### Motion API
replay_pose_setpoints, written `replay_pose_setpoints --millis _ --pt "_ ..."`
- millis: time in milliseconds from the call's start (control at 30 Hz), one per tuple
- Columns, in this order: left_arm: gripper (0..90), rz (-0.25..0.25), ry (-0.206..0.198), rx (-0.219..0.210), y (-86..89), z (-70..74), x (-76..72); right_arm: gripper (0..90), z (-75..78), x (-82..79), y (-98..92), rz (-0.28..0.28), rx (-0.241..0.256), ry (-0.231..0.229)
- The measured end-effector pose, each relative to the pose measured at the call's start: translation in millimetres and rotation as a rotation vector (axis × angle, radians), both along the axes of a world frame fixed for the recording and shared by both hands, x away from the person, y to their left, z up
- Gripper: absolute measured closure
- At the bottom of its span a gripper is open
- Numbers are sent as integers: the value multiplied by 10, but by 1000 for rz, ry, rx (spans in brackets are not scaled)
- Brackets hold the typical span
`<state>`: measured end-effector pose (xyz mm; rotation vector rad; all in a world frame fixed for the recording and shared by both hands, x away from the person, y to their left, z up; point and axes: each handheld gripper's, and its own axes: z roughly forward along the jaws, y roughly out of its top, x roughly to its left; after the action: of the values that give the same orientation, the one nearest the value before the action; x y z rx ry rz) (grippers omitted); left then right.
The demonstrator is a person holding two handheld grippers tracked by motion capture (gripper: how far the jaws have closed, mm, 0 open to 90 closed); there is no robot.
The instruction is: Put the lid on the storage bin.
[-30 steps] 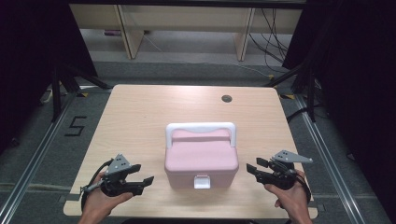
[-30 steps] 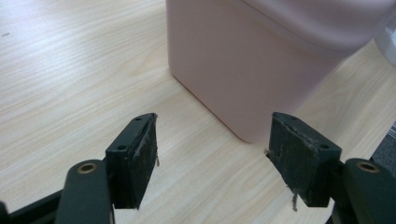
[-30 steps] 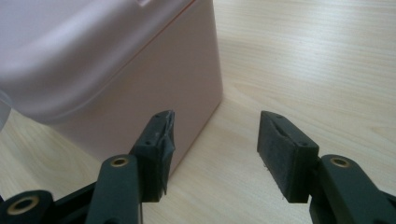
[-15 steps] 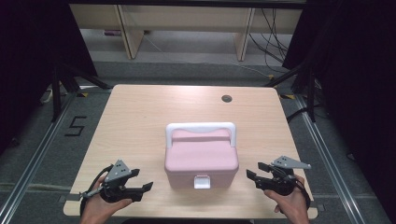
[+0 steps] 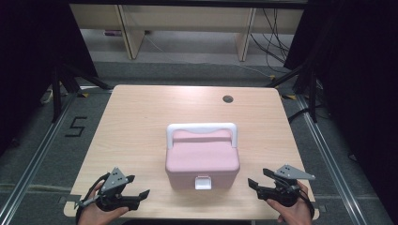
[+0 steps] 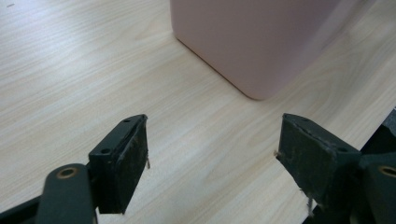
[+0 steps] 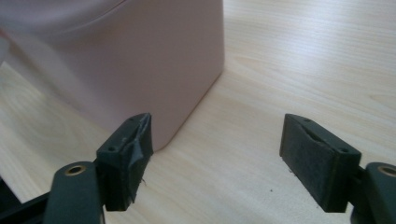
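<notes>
High view: I'm holding left gripper [image 5: 141, 195] and right gripper [image 5: 257, 179], jaws apart, flanking the pink box [image 5: 202, 161]; uneven contact risks shoving it across the surface [image 5: 141, 122].

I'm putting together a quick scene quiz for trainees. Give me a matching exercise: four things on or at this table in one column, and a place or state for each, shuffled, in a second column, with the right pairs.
Things
1. pink box
2. white latch
3. left gripper
4. round hole

Places or states
A. far side of the table, right of middle
B. middle of the table, lid shut
C. near left corner, jaws open, holding nothing
D. on the box's near face

Pairs: 1-B, 2-D, 3-C, 4-A
</notes>
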<state>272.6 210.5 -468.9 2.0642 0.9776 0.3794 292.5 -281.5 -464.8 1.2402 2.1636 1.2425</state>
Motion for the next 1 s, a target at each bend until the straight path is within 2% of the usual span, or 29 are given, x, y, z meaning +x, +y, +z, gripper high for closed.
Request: replay_pose_setpoints --millis 33,67,100,133,167,200,233,267,300,333,367,400,467,500,533,567,600,633,667,700,767,833,867,933,1000 --pt "224 -1 -2 1 -2 -8 -9 236 11 -45 24 -9 21 45" --pt "207 -2 -7 4 -3 -15 -18 228 -2 -41 16 9 5 14" --pt "196 1 -10 14 -3 -15 -28 218 -10 -66 31 3 12 23" --pt "193 2 -15 14 -6 -22 -37 206 -18 -70 20 17 -12 4" --pt "188 -3 -10 14 -8 -24 -52 197 -24 -93 34 14 -5 28" --pt "178 1 -12 16 -14 -32 -60 190 -27 -97 26 22 -18 10" --pt "172 -2 -12 18 -17 -40 -70 183 -39 -121 46 14 8 24" --pt "168 -1 -7 32 -20 -43 -79 179 -42 -121 24 30 -31 9" --pt "168 -1 -18 33 -23 -62 -79 175 -44 -154 42 23 -11 50" --pt "165 -1 -13 29 -32 -68 -93 176 -55 -148 27 36 -35 20" --pt "164 -15 -16 40 -29 -73 -99 174 -73 -170 55 23 -22 46" --pt "163 -15 -20 42 -34 -82 -104 173 -73 -172 40 44 -49 34" --pt "163 -16 -28 60 -30 -77 -120 173 -87 -198 60 44 -52 46" --pt "163 -24 -37 52 -28 -84 -125 173 -92 -211 71 48 -48 48" --pt "163 -17 -28 62 -25 -71 -140 173 -94 -215 68 57 -68 43" --pt "163 -18 -41 57 -19 -83 -141 172 -99 -218 67 69 -75 47" --pt "163 -25 -35 50 -23 -83 -155 171 -102 -238 74 65 -71 59" --pt "162 -26 -37 48 -27 -95 -164 171 -110 -239 66 71 -83 45" --pt "162 -34 -33 60 -25 -98 -172 170 -115 -247 63 73 -90 48" --pt "162 -32 -34 65 -32 -111 -180 170 -128 -268 82 63 -63 70" --pt "162 -45 -30 74 -41 -136 -191 167 -126 -271 64 78 -97 39" --pt "162 -45 -32 72 -67 -155 -196 167 -125 -275 68 82 -101 17" --pt "161 -36 -31 57 -88 -166 -201 166 -126 -276 69 86 -108 13" --pt "161 -44 -26 81 -82 -167 -194 166 -143 -279 84 92 -106 24" --pt "162 -43 -26 67 -86 -173 -196 167 -159 -271 87 99 -124 22"
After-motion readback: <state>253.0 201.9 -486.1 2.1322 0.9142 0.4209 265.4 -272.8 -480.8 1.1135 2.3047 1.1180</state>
